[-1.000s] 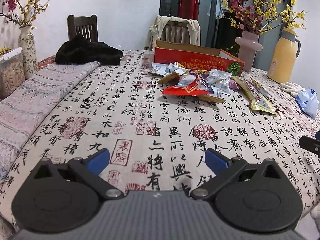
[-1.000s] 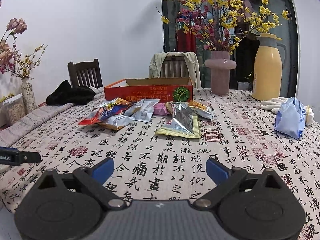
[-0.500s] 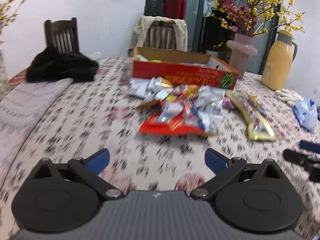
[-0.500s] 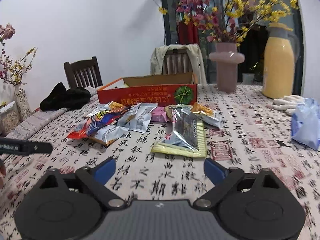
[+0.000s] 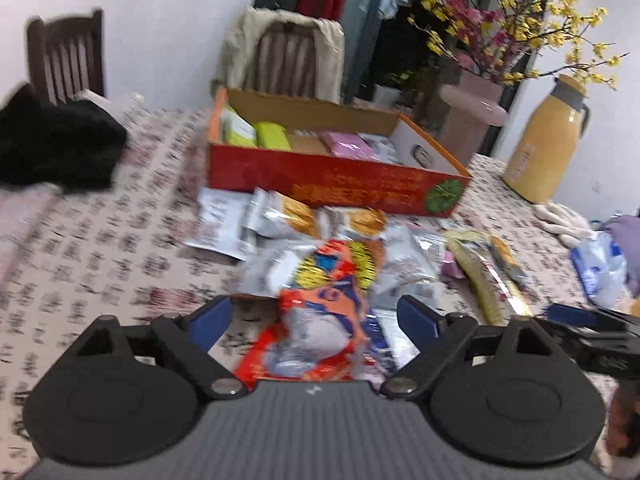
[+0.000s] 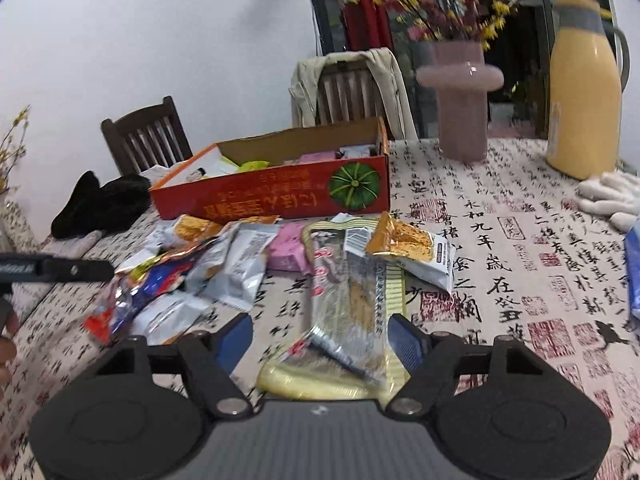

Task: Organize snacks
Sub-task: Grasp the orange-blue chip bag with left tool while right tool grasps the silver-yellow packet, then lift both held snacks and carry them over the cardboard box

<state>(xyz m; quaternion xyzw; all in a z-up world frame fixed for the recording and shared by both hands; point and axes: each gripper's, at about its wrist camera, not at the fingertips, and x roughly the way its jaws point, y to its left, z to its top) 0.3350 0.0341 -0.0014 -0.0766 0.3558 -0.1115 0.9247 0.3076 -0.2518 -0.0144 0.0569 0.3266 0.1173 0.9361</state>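
Crinkled foil snack packets lie in a loose pile on the calligraphy-printed tablecloth, just in front of the red cardboard box. The left gripper is spread wide, its blue pads on both sides of a shiny orange packet, not closed on it. The right gripper is also wide open around a long, flat yellow-edged packet.

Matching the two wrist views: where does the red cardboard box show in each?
Left wrist: red box sits centre, above the snack pile.
Right wrist: red box sits left of centre, behind the snacks.
Shared landmark: yellow thermos, right of the box in both.
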